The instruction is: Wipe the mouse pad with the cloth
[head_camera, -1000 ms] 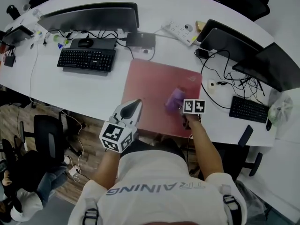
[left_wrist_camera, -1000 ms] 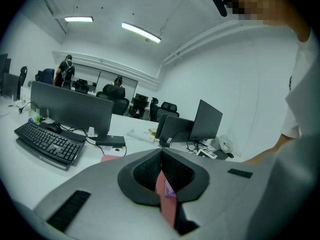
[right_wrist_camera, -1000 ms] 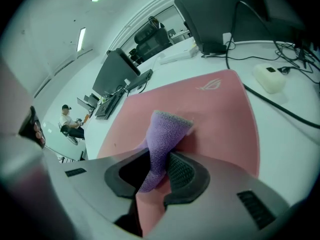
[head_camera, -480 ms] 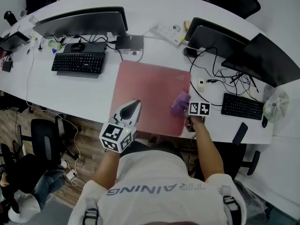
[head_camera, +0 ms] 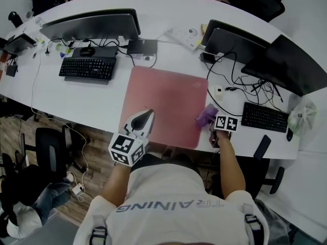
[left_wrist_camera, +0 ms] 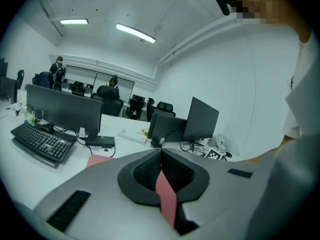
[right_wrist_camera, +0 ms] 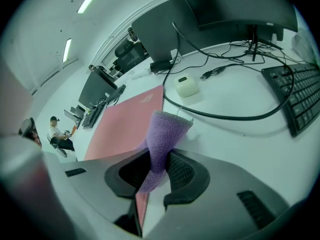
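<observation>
A pink mouse pad (head_camera: 163,98) lies on the white desk (head_camera: 92,98) between two keyboards. My right gripper (head_camera: 213,122) is shut on a purple cloth (head_camera: 206,115), which hangs just past the pad's right edge, over bare desk. In the right gripper view the cloth (right_wrist_camera: 167,131) rises from between the jaws of the right gripper (right_wrist_camera: 159,159), with the pad (right_wrist_camera: 127,121) to its left. My left gripper (head_camera: 147,112) is shut and sits over the pad's near left edge, apart from the cloth. In the left gripper view its tips (left_wrist_camera: 161,151) meet, with pink showing through the gap behind them.
A keyboard (head_camera: 88,68), mouse (head_camera: 87,50) and monitor (head_camera: 92,24) stand at back left. Right of the pad are cables (head_camera: 240,83), a small white box (head_camera: 218,91), a second keyboard (head_camera: 265,117), a phone (head_camera: 262,146) and dark monitors (head_camera: 237,42). A power strip (head_camera: 184,34) lies behind.
My right gripper has carried the cloth rightwards across the pad and off its right edge. The left gripper has stayed where it was.
</observation>
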Action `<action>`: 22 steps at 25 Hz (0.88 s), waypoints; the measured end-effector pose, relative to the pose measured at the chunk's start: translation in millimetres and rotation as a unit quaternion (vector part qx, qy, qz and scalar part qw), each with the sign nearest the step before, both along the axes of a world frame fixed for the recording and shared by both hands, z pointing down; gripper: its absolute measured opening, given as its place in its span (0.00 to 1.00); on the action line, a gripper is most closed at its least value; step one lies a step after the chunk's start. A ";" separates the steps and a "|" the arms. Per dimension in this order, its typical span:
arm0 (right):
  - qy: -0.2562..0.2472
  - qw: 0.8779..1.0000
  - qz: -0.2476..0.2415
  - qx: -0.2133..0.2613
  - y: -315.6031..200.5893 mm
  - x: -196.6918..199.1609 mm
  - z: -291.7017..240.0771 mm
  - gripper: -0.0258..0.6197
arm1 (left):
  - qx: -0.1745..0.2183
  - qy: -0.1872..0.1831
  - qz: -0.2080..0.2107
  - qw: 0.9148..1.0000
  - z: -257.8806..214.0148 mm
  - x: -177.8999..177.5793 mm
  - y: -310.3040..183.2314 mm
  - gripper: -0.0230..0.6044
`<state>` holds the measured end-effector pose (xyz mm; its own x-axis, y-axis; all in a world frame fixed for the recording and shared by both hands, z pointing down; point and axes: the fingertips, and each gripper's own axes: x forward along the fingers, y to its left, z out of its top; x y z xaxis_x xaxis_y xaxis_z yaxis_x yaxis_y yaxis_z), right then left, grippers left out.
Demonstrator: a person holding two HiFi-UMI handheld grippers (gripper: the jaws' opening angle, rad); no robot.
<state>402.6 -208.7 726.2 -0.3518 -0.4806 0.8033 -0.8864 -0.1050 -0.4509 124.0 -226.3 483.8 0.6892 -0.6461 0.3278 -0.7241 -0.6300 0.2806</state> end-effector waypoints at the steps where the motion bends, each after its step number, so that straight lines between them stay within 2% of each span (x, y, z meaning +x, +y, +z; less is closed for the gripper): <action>1: 0.009 1.000 -0.001 0.001 2.0 4.3 -1.6 0.21 | 0.000 -0.002 -0.002 1.000 0.0 -1.0 1.2 0.09; 3: 0.022 1.000 -0.007 0.011 4.2 9.5 -10.0 0.21 | 0.001 -0.005 -0.009 1.000 -1.1 -3.4 3.1 0.09; 5: 0.017 0.999 -0.010 0.040 0.8 7.4 -28.0 0.21 | 0.003 -0.005 -0.017 1.000 -5.0 -7.7 3.8 0.09; 8: -0.001 0.994 -0.001 0.114 -14.8 -5.0 -70.2 0.21 | 0.012 -0.005 -0.033 0.999 -12.8 -17.6 2.7 0.09; 11: -0.011 0.981 0.004 0.193 -28.6 -23.6 -119.5 0.21 | 0.022 -0.002 -0.048 0.999 -20.2 -30.7 3.4 0.09; 15: -0.029 0.955 -0.027 0.293 -45.2 -71.0 -191.3 0.21 | 0.037 0.005 -0.068 0.997 -31.8 -59.5 3.6 0.09; 17: -0.045 0.943 -0.047 0.326 -48.9 -101.1 -218.5 0.21 | 0.044 0.006 -0.079 0.996 -35.3 -78.1 2.5 0.09; 19: -0.056 0.936 -0.066 0.340 -49.0 -133.5 -235.8 0.21 | 0.048 0.009 -0.087 0.995 -37.8 -99.3 2.2 0.09; 22: -0.072 0.933 -0.091 0.340 -46.9 -187.0 -248.3 0.21 | 0.052 0.012 -0.101 0.993 -42.0 -137.3 3.7 0.09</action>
